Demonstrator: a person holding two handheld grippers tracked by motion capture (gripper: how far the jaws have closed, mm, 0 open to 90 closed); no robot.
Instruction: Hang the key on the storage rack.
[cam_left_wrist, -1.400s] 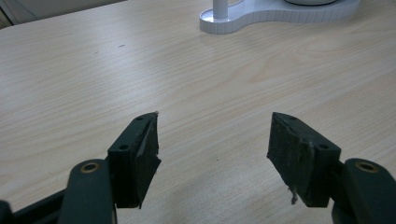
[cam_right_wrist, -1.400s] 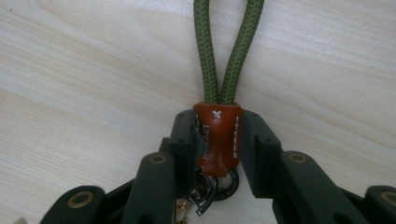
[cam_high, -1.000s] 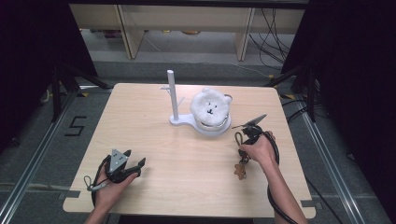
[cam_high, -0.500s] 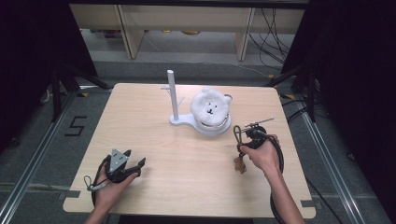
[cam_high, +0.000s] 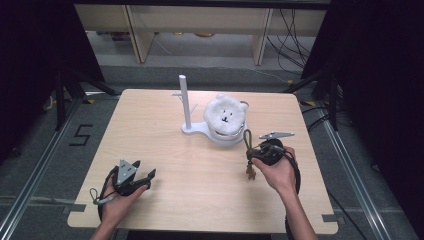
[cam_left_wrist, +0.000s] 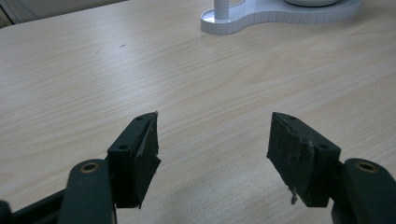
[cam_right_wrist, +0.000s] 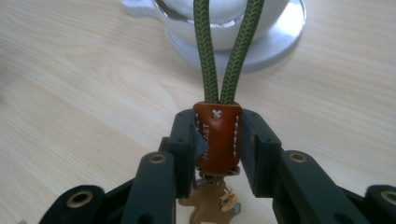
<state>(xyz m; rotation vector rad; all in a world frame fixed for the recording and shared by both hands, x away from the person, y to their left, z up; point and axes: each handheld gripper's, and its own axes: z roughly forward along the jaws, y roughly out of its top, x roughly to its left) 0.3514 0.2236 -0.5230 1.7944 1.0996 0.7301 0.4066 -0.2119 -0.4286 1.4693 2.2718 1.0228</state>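
The table (cam_high: 165, 130) is of light wood with a visible grain, and it stands on a grey floor (cam_high: 45, 150). Beside its left side, the number 5 (cam_high: 81, 135) is marked in black on the floor. Metal rails (cam_high: 30, 175) run along the floor on both sides of the table. Behind the table there is a pale wooden shelf unit (cam_high: 200, 25), low and open, with some small things under it that I cannot identify. On the right, black cables (cam_high: 287, 30) hang down and lie on the floor. Dark curtains (cam_high: 375, 75) close the space on the left and right. The light is soft and comes from above.
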